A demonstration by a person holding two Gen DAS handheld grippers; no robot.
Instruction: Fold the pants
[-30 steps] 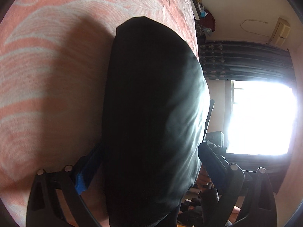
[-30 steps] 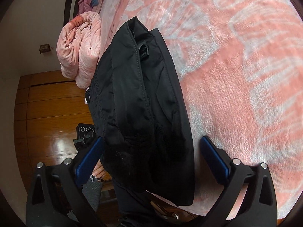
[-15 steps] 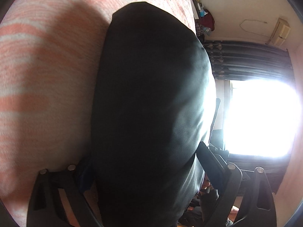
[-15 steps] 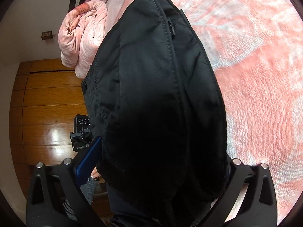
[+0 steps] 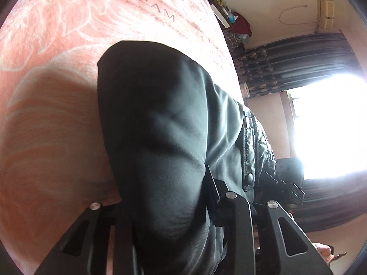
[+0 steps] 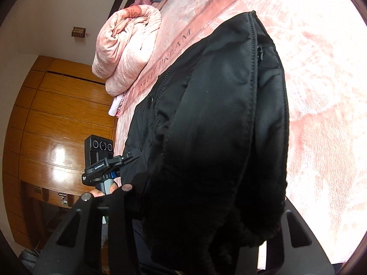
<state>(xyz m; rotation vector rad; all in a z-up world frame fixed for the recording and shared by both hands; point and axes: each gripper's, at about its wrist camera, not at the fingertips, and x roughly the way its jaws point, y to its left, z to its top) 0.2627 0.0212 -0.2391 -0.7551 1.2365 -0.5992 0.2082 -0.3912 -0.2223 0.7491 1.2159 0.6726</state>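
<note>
The black pants (image 5: 160,114) lie bunched over a pink bedspread (image 5: 57,45). My left gripper (image 5: 165,194) is closing, and a thick fold of the fabric is pinched between its fingers, raised off the bed. In the right wrist view the pants (image 6: 218,103) show a seam and a zip, and their edge fills my right gripper (image 6: 211,197). Its jaws are closing too, and the cloth covers both fingertips. The left gripper's body (image 6: 101,160), held by a hand, shows to the left of the pants.
A rolled pink quilt (image 6: 128,45) and loose clothes lie at the far end of the bedspread (image 6: 321,91). A wooden wardrobe (image 6: 45,126) stands beyond the bed's edge. A bright window (image 5: 328,126) with dark curtains is on the other side.
Both grippers went from wide open around the pants to closed on the fabric. Both rose and rolled, lifting the near edge of the pants off the bed.
</note>
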